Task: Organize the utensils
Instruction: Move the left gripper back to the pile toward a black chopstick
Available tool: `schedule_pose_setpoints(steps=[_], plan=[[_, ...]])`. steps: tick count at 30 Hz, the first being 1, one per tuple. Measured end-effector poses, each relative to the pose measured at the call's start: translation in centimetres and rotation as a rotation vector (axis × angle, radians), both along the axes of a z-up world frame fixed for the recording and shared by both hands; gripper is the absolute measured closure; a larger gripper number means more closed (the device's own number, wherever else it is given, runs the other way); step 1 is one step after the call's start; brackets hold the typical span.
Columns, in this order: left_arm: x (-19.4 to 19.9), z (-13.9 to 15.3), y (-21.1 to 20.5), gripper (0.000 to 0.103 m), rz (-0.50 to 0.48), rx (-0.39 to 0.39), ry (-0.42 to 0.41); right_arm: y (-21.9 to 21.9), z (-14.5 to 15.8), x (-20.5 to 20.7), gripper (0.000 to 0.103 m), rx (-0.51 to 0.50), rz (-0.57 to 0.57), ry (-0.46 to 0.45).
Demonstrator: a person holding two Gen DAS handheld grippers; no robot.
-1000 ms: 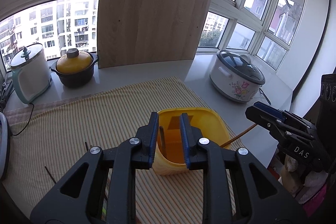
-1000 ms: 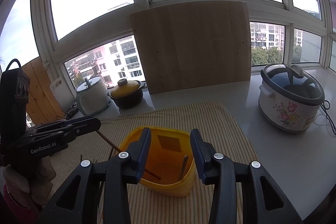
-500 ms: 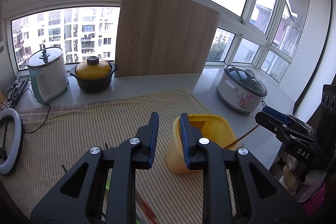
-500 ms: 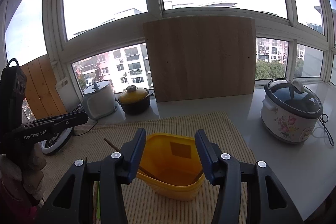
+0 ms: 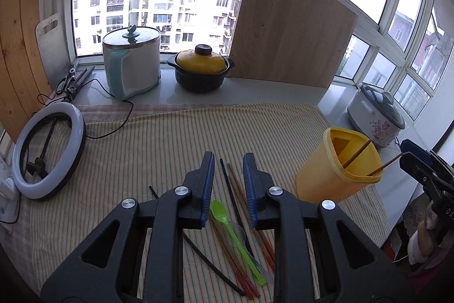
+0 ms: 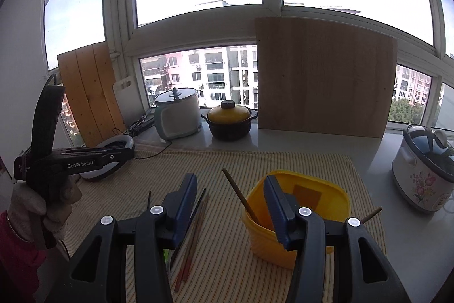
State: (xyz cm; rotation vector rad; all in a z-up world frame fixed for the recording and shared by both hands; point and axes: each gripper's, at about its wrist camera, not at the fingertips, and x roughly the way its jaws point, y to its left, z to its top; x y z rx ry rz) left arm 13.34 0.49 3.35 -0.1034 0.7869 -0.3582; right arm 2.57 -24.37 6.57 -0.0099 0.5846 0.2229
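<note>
Jaws of the left gripper are held narrowly apart and empty above the chopsticks, whose long axis runs between them; the yellow holder stands rightward.

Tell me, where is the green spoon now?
In the left wrist view, the green spoon lies on the striped cloth among the chopsticks, left of the yellow holder.

Right gripper jaws apart, empty; yellow holder holds chopstick, maybe two.
</note>
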Motion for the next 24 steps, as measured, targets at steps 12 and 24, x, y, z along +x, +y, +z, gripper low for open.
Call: schedule_pose_setpoints(steps=[12, 24], plan=[[0.7, -8.2, 4.2, 0.084, 0.088, -0.007, 0.203, 6.6, -6.5, 3.5, 0.054, 0.003, 0.164, 0.218], [1.8, -13.6, 5.0, 0.084, 0.104, -0.034, 0.361, 9.3, -14.0, 8.0, 0.066, 0.088, 0.217, 0.500]])
